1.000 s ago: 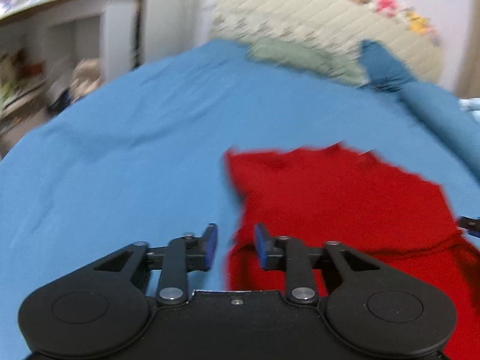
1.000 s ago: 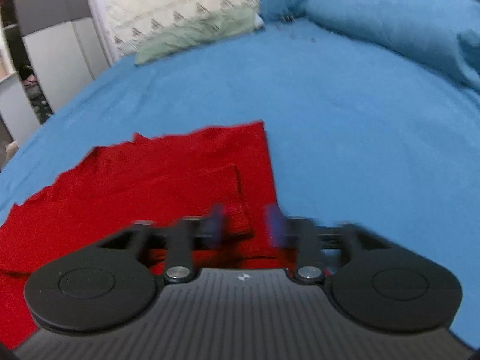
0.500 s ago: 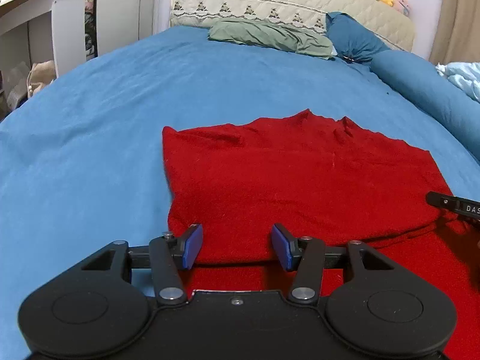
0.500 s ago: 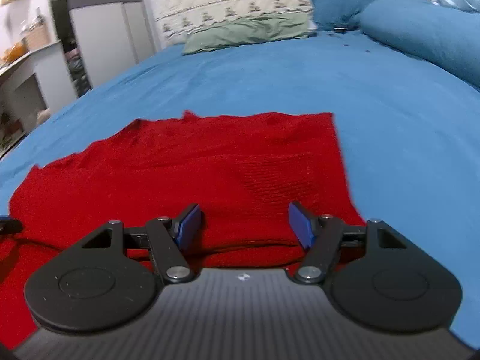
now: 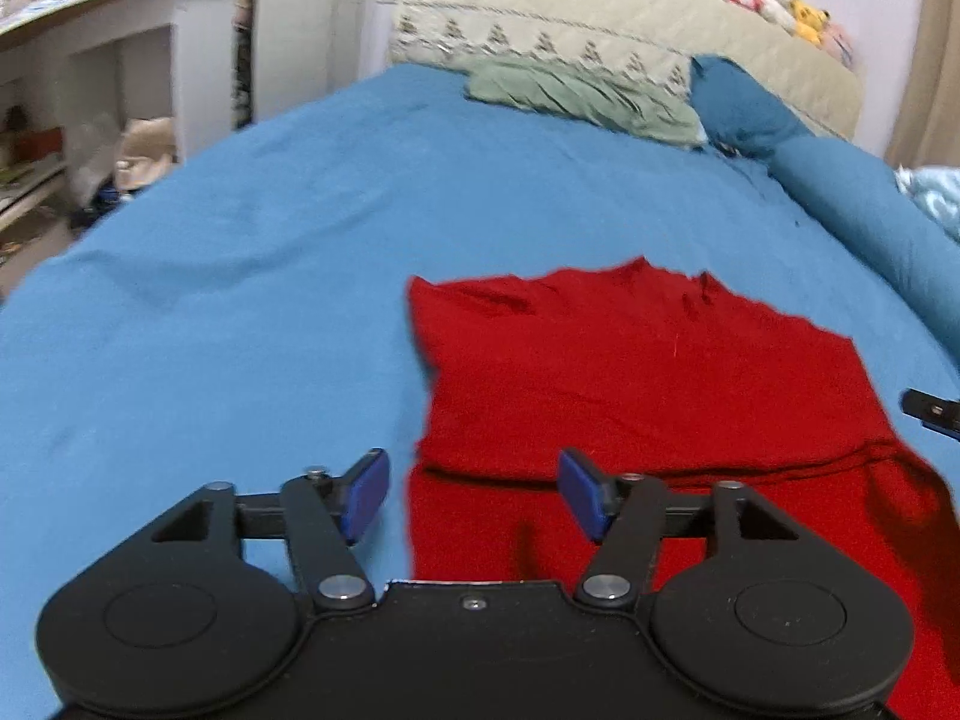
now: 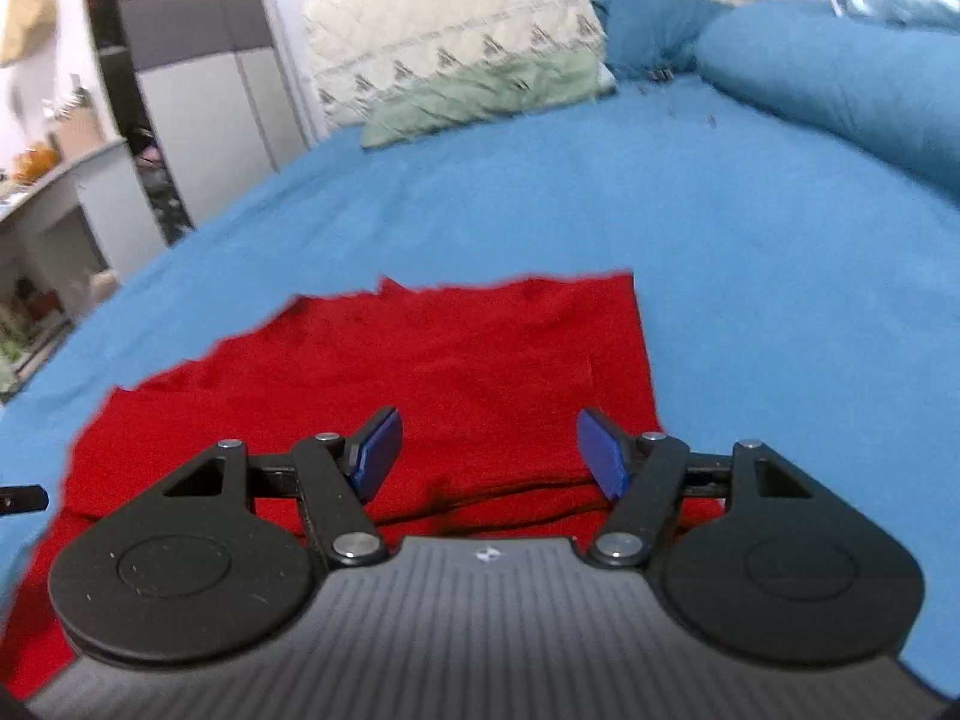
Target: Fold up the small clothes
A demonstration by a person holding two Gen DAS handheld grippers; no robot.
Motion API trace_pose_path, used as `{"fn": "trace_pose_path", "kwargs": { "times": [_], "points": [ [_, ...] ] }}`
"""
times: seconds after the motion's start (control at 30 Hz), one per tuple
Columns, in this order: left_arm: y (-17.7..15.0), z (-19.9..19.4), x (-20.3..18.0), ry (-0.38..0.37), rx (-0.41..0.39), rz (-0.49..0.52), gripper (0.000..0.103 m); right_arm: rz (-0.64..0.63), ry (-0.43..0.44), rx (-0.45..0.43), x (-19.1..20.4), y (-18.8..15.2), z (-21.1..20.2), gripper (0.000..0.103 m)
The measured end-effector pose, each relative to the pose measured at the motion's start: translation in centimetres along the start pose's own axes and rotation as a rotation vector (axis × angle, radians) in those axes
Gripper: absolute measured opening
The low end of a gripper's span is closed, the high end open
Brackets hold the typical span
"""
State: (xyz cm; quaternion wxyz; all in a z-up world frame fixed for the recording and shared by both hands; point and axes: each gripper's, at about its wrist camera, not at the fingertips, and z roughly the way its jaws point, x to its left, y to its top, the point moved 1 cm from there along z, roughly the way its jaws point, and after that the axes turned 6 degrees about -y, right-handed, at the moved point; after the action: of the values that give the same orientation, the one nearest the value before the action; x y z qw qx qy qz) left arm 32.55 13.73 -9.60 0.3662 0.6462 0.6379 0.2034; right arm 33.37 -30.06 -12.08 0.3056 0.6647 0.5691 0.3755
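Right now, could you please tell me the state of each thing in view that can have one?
left gripper: open, holding nothing, over the left edge of the garment.
right gripper: open, holding nothing, over the garment's right part.
red garment: lying flat on the bed, one layer already folded over, with a fold edge near both grippers.
blue bedsheet: spread out, lightly wrinkled.
green pillow: lying at the head of the bed, creased.

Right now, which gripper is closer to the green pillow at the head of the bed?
Hard to separate. Both hang open over the red garment, far from the green pillow. The left gripper is at its left edge, the right gripper near its right edge.
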Motion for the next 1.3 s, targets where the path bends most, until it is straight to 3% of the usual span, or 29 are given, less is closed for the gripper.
{"fn": "trace_pose_path", "kwargs": {
  "times": [0.1,0.2,0.3,0.53,0.67,0.87,1.07,1.2,1.3],
  "points": [
    [-0.6,-5.2,0.4,0.009,-0.005,-0.010,0.073,-0.042,0.016,-0.012,-0.5,1.0,-5.2,0.082],
    [-1.9,-9.8,0.2,0.015,0.007,-0.012,0.086,-0.064,0.037,-0.007,-1.3,1.2,-10.7,0.085],
    [-3.7,-13.4,-0.1,-0.014,0.034,-0.027,0.088,-0.089,0.052,0.009,-1.9,0.7,-15.6,0.089],
    [-10.7,-17.0,-2.2,-0.016,0.146,-0.022,0.088,-0.091,0.027,0.150,-4.3,-5.4,-23.9,0.089],
    [-14.2,-16.7,-2.3,-0.027,0.202,-0.092,0.080,-0.061,-0.017,0.231,-6.0,-10.2,-25.8,0.089],
    [-17.0,-16.0,-3.1,0.008,0.214,-0.076,0.071,-0.049,-0.067,0.296,-7.2,-15.0,-26.5,0.087],
    [-18.0,-14.8,-3.0,0.059,0.204,-0.075,0.061,-0.047,-0.098,0.336,-7.0,-17.3,-25.0,0.083],
    [-18.5,-14.4,-2.9,0.058,0.198,-0.074,0.060,-0.076,-0.118,0.336,-6.7,-18.1,-24.4,0.079],
    [-18.8,-14.5,-3.0,0.051,0.195,-0.083,0.053,-0.092,-0.111,0.331,-6.4,-18.4,-24.3,0.073]
  ]
}}
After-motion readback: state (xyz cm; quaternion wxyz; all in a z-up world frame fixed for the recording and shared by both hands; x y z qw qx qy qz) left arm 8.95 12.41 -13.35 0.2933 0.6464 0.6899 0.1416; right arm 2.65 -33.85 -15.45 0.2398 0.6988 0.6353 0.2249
